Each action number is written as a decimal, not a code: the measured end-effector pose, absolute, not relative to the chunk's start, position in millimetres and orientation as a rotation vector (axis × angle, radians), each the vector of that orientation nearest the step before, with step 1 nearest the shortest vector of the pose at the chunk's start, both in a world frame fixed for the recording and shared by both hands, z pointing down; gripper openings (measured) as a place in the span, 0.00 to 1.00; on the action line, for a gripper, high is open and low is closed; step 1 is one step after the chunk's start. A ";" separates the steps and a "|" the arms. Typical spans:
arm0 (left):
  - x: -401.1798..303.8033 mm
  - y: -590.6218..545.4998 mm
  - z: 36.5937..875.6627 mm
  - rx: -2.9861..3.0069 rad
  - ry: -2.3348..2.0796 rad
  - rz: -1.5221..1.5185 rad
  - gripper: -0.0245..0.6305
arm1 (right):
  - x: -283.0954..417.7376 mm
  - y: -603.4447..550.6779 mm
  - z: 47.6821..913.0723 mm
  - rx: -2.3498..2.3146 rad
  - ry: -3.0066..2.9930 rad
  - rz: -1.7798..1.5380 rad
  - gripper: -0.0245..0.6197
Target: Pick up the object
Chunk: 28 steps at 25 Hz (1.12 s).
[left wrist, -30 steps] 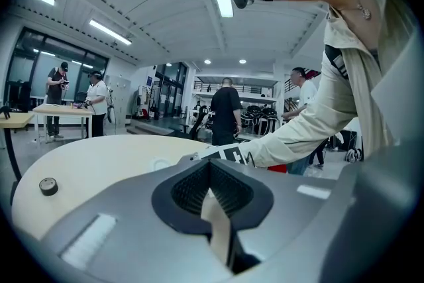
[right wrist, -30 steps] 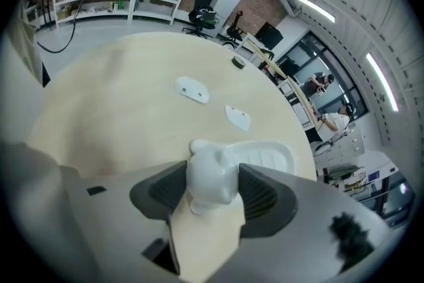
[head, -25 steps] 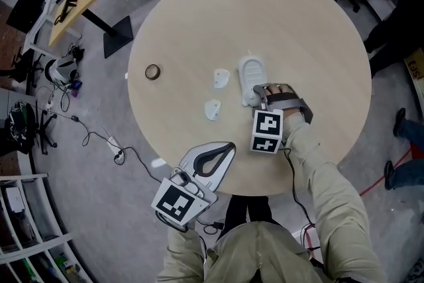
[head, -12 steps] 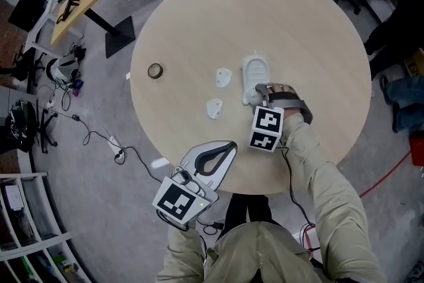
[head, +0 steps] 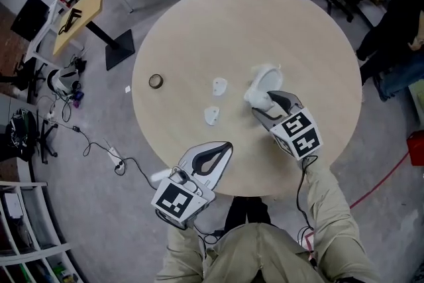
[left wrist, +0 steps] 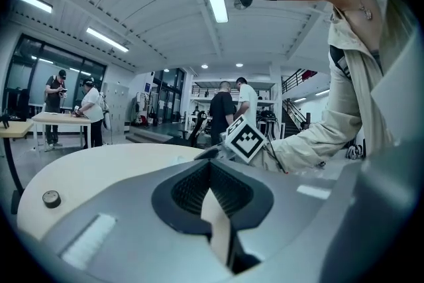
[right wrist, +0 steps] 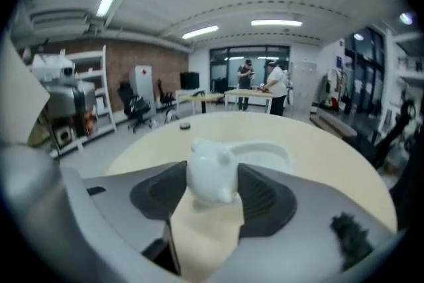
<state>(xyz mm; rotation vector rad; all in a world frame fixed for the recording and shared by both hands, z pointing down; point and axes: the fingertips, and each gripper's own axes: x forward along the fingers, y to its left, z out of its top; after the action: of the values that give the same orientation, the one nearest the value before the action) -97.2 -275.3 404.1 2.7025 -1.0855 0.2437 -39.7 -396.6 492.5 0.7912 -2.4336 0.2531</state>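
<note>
The white glossy eared object (head: pixel 263 80) is clamped in the right gripper (head: pixel 260 100).

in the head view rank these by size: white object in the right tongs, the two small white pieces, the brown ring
1. white object
2. upper white piece and lower white piece: alike, tied
3. brown ring, only slightly smaller

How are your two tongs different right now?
The right tongs are shut on the white object, out over the table. The left tongs are shut on nothing, at the table's near edge. Both are grey.
</note>
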 end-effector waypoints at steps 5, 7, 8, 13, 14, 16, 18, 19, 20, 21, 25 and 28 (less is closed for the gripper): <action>-84.5 -272.3 389.1 2.736 -1.066 0.229 0.05 | -8.2 -366.5 435.5 0.957 -2.721 0.534 0.42; -76.5 -267.8 384.3 2.755 -1.047 0.239 0.05 | 1.0 -349.4 418.5 0.992 -2.774 0.541 0.42; -72.3 -265.6 381.7 2.765 -1.037 0.244 0.05 | 5.0 -341.2 411.8 1.006 -2.790 0.533 0.42; -53.9 -255.9 365.7 2.813 -1.011 0.252 0.05 | 23.9 -308.2 389.1 1.057 -2.835 0.506 0.42; -50.2 -253.3 362.8 2.821 -1.009 0.254 0.05 | 28.3 -302.7 385.8 1.064 -2.841 0.499 0.42; -42.1 -247.6 357.6 2.837 -1.009 0.255 0.05 | 38.1 -292.6 380.0 1.073 -2.854 0.485 0.42; -35.2 -240.7 353.7 2.848 -1.014 0.251 0.05 | 46.9 -282.4 374.8 1.076 -2.868 0.470 0.42; -32.9 -237.0 352.5 2.851 -1.019 0.250 0.05 | 50.3 -277.5 372.2 1.075 -2.876 0.455 0.42; -31.0 -233.6 351.8 2.854 -1.025 0.249 0.05 | 53.0 -272.9 369.6 1.074 -2.884 0.437 0.42; -29.3 -230.4 351.3 2.857 -1.030 0.249 0.05 | 55.3 -268.6 367.1 1.073 -2.891 0.419 0.42; -20.3 -217.0 347.2 2.875 -1.027 0.245 0.05 | 65.4 -250.9 357.5 1.076 -2.912 0.378 0.42; -15.9 -205.7 340.9 2.888 -1.018 0.234 0.05 | 72.6 -234.2 348.0 1.085 -2.926 0.342 0.42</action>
<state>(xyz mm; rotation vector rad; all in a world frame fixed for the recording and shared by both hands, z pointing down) -15.9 -205.7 340.9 2.8879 -1.0178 0.2339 72.6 -234.2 348.0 1.0854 -2.9255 0.3415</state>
